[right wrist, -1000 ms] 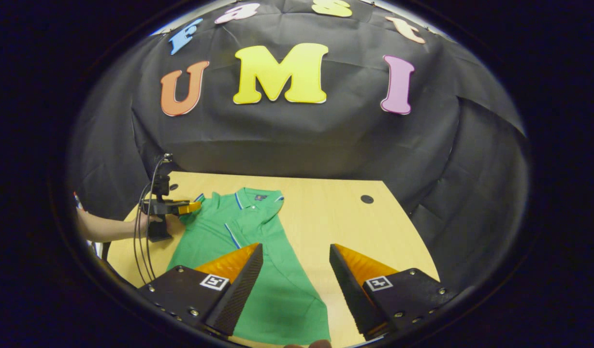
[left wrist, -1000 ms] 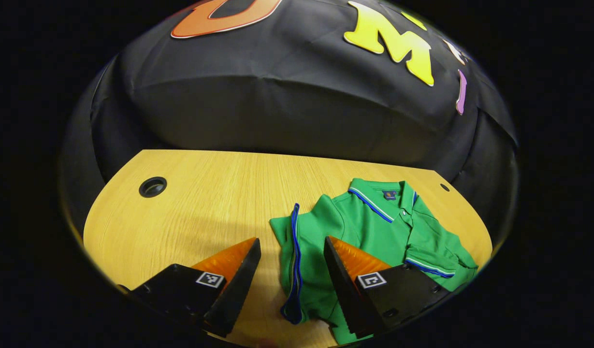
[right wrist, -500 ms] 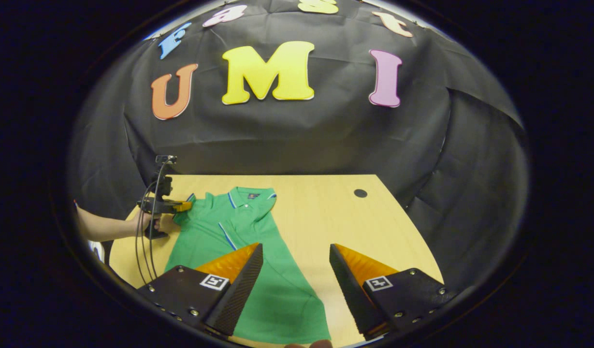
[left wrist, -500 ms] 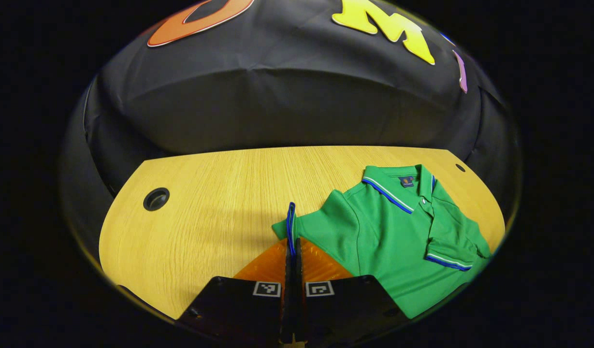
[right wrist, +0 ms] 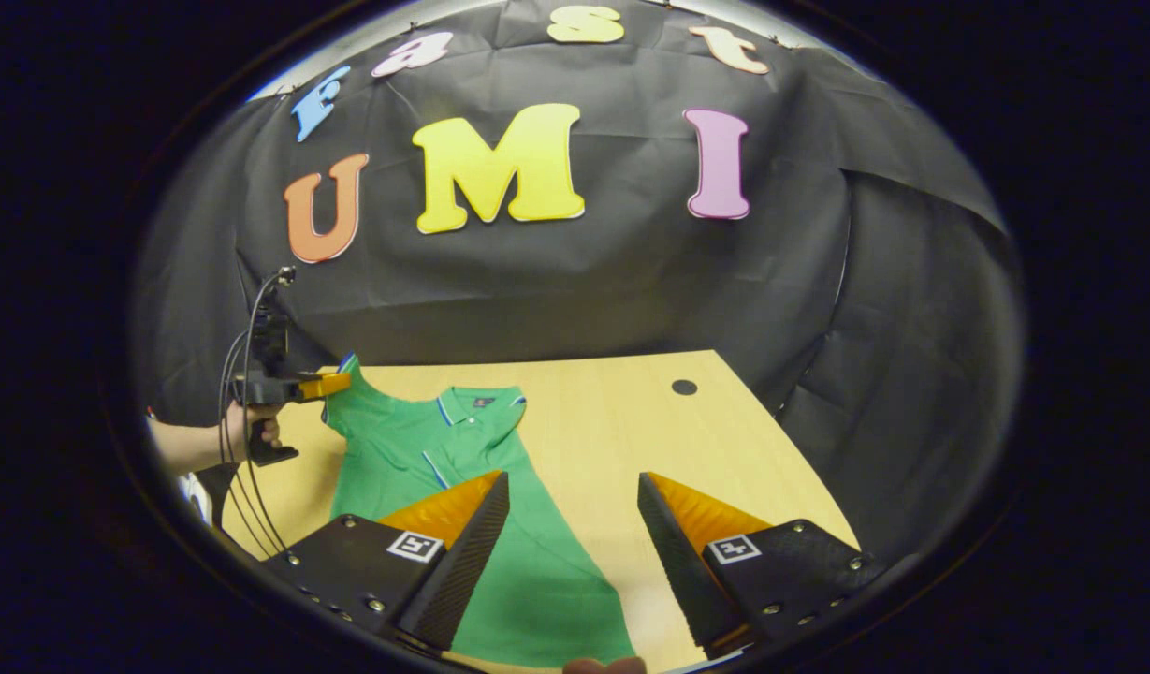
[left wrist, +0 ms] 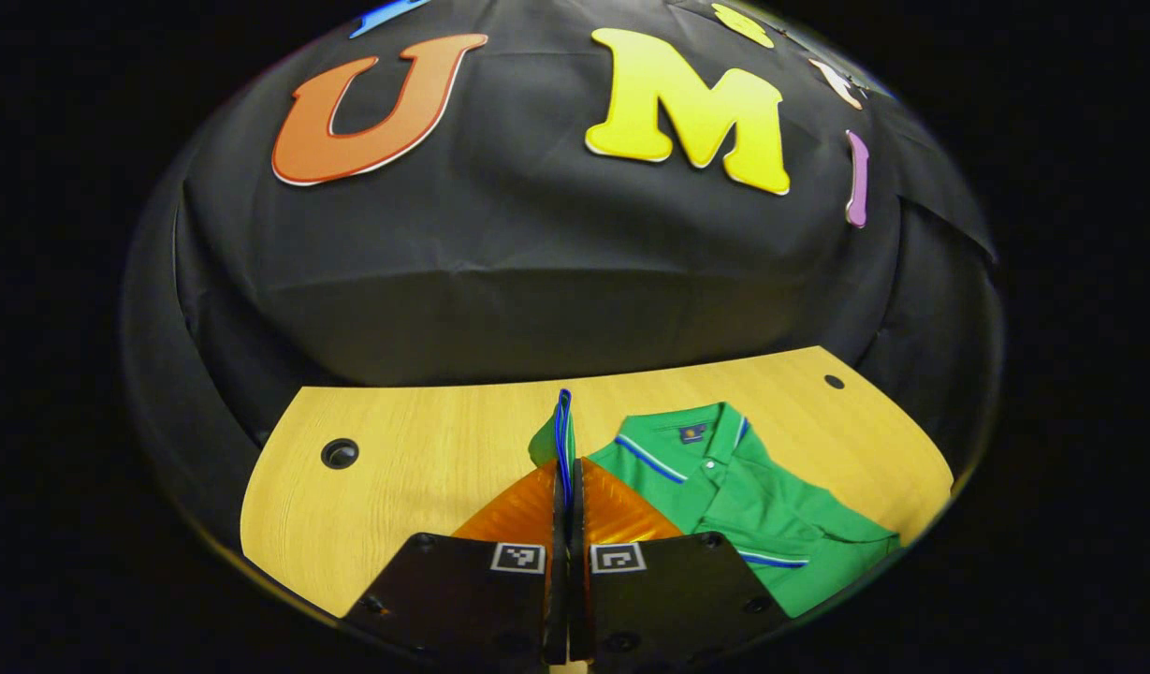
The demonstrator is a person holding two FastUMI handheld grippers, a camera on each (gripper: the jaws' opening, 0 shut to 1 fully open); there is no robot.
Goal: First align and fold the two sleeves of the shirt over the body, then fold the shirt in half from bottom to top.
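Green polo shirt (right wrist: 500, 524) flat on the wooden table (right wrist: 612, 421), left sleeve (left wrist: 558, 432) pinched and lifted, ready to fold in

I've got the left gripper (left wrist: 565, 487) clamped tight on the blue-trimmed cuff of that sleeve; from the right gripper view the sleeve is raised off the table at the shirt's far left corner. Right gripper (right wrist: 575, 505) hangs with its jaws wide apart and empty over the lower body and the hem. The other sleeve looks already laid over the chest, its striped cuff (left wrist: 771, 559) across the front. My plan: carry the cuff low and straight across toward the collar (left wrist: 691, 440), keep the cloth taut so the shoulder crease lands parallel to the side seam, match it to the other sleeve, and let go only once it lies flat, otherwise it'll bunch up
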